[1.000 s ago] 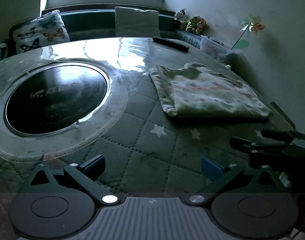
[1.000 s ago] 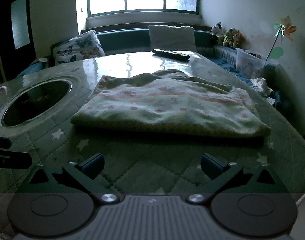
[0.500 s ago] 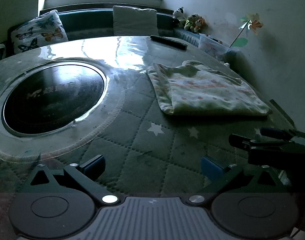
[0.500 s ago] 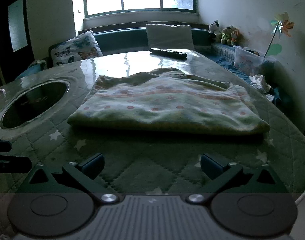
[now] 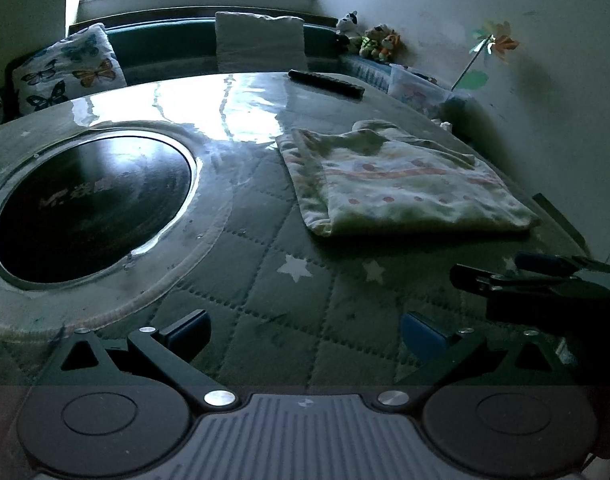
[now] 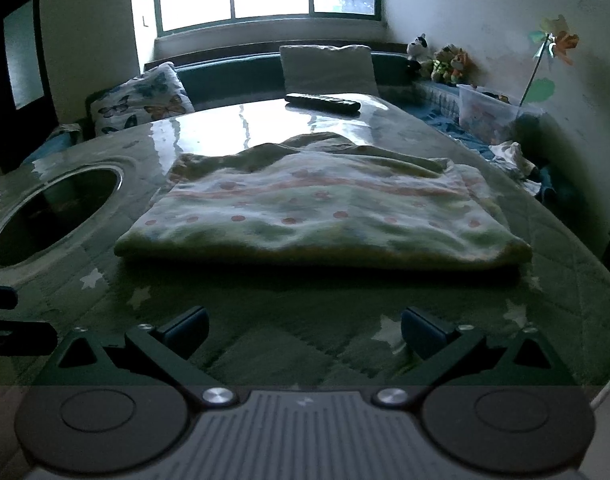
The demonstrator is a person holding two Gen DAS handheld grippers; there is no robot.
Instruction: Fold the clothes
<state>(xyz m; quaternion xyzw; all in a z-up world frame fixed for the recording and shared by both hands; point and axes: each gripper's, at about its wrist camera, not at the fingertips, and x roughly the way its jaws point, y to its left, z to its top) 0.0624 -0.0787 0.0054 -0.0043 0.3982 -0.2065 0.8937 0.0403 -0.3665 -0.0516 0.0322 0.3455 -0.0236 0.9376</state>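
The garment [image 6: 317, 216] lies on the quilted worktop [image 5: 265, 280] as a flat, layered rectangle, directly ahead of the right tongs [image 6: 305, 330] and off to the right of the left tongs [image 5: 305, 330]. Both pairs of tongs stand spread wide with nothing between them, hovering short of the cloth's near edge.

The risk from here is in the layers. The near edge is a thick rounded fold, and a pinch there that catches only the top ply would peel the stack open when lifted. The cloth looks soft and fleecy, so a drag across the quilted cover could also rumple it. The glossy part of the worktop beyond would let it slide (the remote control [image 6: 323, 103] sits there, near the far edge).

The cloth is pale with pinkish dots and a band of pattern. Its far side is lumpy, with a loose flap rising toward the window, while the near and side edges are fairly straight. It would fit either a finished fold or one with another halving to come
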